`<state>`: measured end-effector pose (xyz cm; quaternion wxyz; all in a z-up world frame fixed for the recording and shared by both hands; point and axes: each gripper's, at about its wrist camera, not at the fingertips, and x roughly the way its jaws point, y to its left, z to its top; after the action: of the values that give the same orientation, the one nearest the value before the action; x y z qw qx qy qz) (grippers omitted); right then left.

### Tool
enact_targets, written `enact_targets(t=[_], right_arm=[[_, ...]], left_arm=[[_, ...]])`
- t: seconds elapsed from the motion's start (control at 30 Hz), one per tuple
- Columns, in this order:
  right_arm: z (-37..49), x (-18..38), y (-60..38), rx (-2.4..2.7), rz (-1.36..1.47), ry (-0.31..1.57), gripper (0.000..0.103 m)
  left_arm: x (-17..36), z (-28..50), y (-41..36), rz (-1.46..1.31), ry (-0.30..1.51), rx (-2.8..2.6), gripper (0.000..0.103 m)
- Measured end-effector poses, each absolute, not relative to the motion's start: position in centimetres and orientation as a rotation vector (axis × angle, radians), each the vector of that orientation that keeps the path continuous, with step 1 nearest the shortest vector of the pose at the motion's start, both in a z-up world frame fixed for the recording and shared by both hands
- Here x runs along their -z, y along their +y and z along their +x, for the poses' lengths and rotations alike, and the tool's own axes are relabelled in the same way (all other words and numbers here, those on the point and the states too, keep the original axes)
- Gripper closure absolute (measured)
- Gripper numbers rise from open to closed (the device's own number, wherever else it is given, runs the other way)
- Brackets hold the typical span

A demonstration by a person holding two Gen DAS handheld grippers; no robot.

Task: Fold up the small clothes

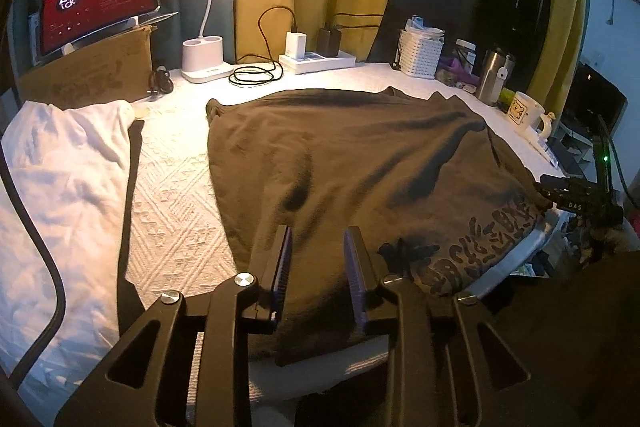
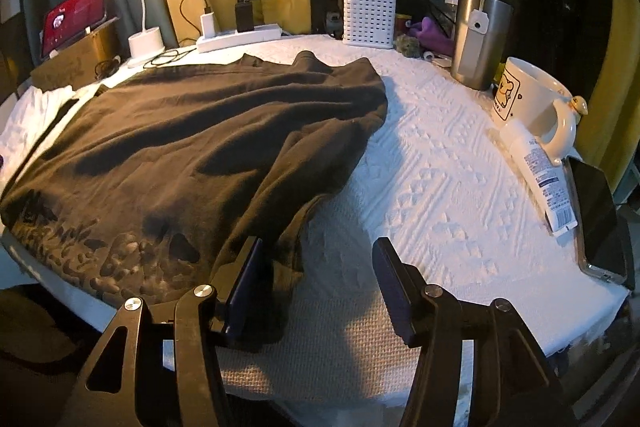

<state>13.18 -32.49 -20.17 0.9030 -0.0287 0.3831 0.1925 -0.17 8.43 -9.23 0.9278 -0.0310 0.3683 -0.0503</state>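
Presently both grippers stand open over the near hem of the shirt. Left gripper: jaws narrowly parted, cloth beneath them, pads not pressing it. Right gripper: jaws wide, left finger just beside the shirt's near corner, nothing held. Shirt lies spread and wrinkled on the white table cover, print at the near edge; it looks not yet folded down to size. A white garment waits at left. Both grippers point down and forward at the table's near edge.
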Motion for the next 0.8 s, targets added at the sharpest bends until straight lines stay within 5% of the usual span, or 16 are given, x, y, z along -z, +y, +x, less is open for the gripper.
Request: enact_targets(t=[0.1,0.23,0.8], right_arm=[[13.1,20.0,-32.4,-0.435,-0.042,0.788,0.054],[13.0,20.5,-31.2,-0.471,-0.069,0.797,0.096],[11.4,21.6,-37.0,-0.254,-0.079,0.84,0.098]], left_arm=[[9.3,-0.1,8.2,-0.062,0.757,0.105,0.077],[9.4,0.1,8.0,-0.061,0.761,0.106,0.077],[11.1,1.0,8.9,-0.045,0.839,0.045,0.076]])
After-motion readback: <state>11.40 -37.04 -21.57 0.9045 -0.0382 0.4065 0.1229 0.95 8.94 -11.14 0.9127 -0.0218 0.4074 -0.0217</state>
